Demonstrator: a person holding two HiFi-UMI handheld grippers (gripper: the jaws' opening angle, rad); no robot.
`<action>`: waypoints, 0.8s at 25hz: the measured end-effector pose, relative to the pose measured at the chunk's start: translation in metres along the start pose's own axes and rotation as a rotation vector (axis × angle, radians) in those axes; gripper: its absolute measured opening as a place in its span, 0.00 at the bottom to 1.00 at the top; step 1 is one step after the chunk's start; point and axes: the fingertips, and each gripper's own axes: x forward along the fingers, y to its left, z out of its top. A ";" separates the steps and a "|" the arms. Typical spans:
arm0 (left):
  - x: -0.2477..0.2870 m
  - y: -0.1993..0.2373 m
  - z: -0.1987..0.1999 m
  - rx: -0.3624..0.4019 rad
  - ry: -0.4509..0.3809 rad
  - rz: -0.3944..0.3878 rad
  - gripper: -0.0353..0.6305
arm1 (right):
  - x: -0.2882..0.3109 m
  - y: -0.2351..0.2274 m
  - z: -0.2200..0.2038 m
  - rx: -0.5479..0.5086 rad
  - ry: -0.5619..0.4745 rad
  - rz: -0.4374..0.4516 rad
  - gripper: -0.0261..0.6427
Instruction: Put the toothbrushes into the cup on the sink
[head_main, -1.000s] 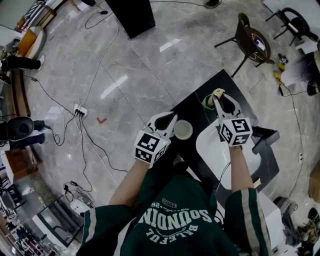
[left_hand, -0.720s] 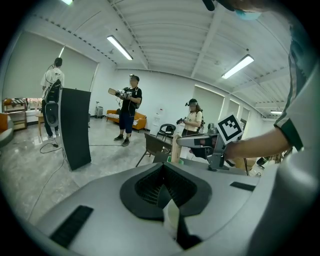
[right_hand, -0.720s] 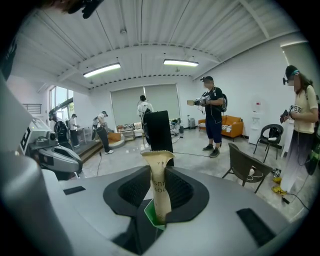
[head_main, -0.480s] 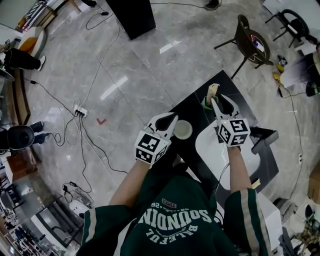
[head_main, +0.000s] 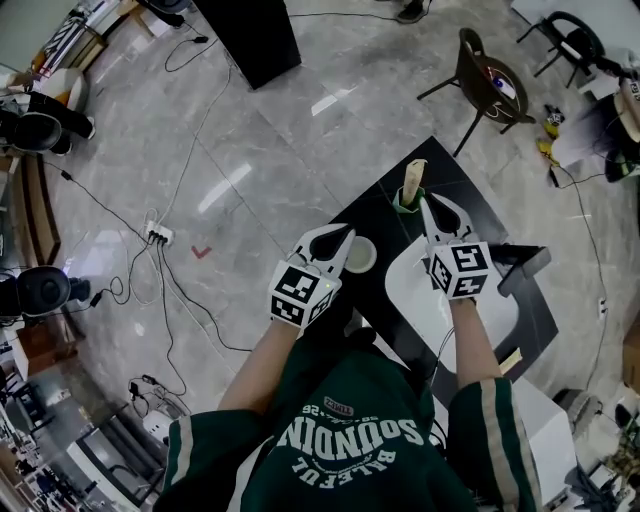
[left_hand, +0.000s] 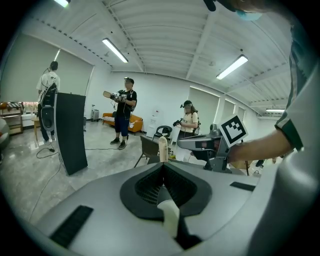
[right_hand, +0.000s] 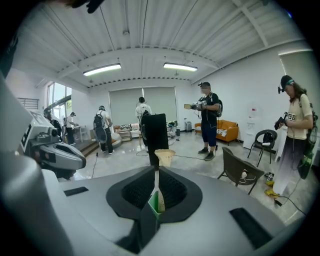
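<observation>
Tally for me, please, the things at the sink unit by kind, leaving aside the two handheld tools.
toothbrush: 1
cup: 1
sink basin: 1
faucet: 1
counter: 1
small pale object by the counter's edge, too small to name: 1
Total: 6

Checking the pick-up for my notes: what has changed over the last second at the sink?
The right gripper has just closed its jaws on the green-and-cream toothbrush. The left gripper stays beside the cup, shut on a cream toothbrush.
</observation>
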 end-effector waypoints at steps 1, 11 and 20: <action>0.000 -0.003 0.002 0.003 -0.001 -0.002 0.07 | -0.004 0.001 0.001 -0.002 -0.003 0.001 0.12; 0.006 -0.045 0.018 0.056 -0.015 -0.065 0.07 | -0.058 0.009 -0.003 0.007 -0.036 -0.024 0.11; 0.011 -0.097 0.025 0.112 -0.016 -0.148 0.07 | -0.114 0.011 -0.015 0.029 -0.061 -0.075 0.11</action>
